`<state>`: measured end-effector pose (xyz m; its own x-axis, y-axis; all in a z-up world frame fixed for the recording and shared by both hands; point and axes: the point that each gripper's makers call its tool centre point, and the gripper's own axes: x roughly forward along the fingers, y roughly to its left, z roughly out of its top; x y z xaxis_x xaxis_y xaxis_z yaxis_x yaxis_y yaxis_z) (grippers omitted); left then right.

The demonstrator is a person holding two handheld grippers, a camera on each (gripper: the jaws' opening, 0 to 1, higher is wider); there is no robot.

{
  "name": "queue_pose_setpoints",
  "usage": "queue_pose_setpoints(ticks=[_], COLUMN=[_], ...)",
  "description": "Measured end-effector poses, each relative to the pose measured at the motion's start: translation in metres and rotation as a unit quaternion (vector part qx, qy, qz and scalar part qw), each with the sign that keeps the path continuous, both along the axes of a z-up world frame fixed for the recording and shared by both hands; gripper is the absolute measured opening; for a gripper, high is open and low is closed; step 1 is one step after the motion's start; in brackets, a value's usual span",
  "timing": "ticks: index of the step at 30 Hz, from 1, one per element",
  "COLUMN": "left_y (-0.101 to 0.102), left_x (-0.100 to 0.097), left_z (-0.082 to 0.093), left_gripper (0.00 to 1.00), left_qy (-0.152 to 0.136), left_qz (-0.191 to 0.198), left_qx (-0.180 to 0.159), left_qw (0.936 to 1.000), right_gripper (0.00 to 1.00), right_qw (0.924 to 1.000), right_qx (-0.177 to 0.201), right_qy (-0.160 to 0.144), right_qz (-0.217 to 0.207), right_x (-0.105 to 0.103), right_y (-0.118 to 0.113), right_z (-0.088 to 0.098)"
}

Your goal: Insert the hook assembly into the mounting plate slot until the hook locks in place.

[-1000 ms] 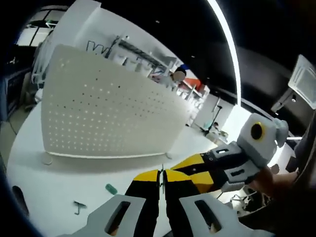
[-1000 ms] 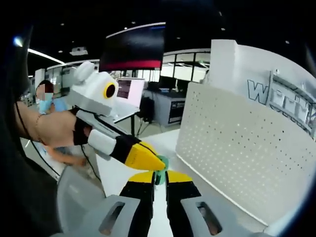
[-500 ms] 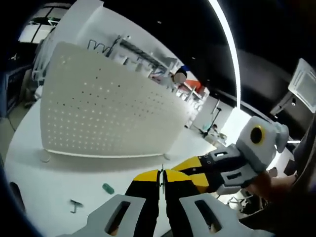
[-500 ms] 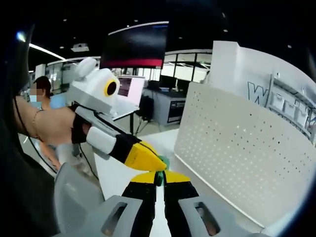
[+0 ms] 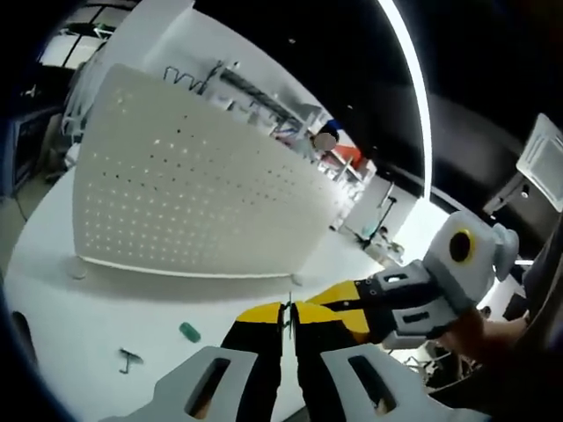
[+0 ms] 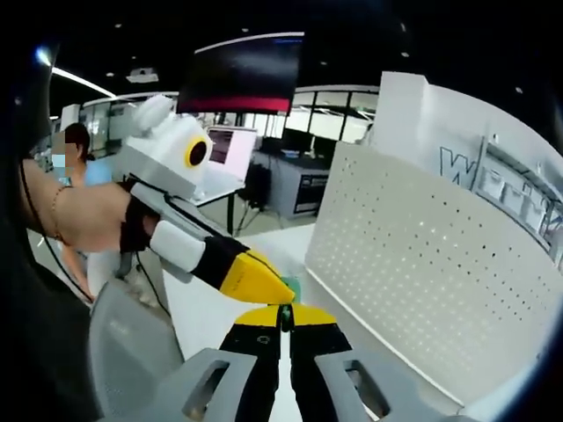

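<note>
Left claw (image 5: 288, 318) pinching thin hook (image 5: 288, 309); right claw (image 6: 285, 318) pinching green piece (image 6: 286, 315), beside pegboard (image 6: 431, 264) edge.

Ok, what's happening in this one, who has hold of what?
A person holds both grippers up in front of a white pegboard standing on a white table. The left gripper is shut on a thin metal hook; the right gripper pinches a small green part. Their tips meet. A green piece and a small metal hook lie on the table.
</note>
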<state>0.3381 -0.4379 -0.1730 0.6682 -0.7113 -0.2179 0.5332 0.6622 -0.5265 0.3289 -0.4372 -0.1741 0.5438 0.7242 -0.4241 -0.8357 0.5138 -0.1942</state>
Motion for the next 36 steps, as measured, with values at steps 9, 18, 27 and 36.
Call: queue_pose_setpoints(ticks=[9, 18, 27, 36], left_y=[0.002, 0.015, 0.014, 0.005], left_x=[0.005, 0.008, 0.006, 0.003], left_z=[0.008, 0.007, 0.013, 0.011], left_gripper=[0.13, 0.23, 0.42, 0.60], left_qy=[-0.048, -0.054, -0.102, -0.121], left_qz=[0.002, 0.019, 0.013, -0.002], left_qx=[0.040, 0.051, 0.072, 0.092], left_qw=[0.9980, 0.9971, 0.9920, 0.9883], right_gripper=[0.00, 0.00, 0.00, 0.00], right_qw=[0.9999, 0.9989, 0.9942, 0.9905], right_qx=[0.000, 0.021, 0.057, 0.069], right_qy=[0.011, 0.014, 0.003, 0.010], right_qz=[-0.009, -0.041, -0.091, -0.119], right_x=[0.002, 0.012, 0.031, 0.042], right_y=[-0.002, -0.013, -0.031, -0.044], right_z=[-0.005, -0.001, 0.010, 0.006])
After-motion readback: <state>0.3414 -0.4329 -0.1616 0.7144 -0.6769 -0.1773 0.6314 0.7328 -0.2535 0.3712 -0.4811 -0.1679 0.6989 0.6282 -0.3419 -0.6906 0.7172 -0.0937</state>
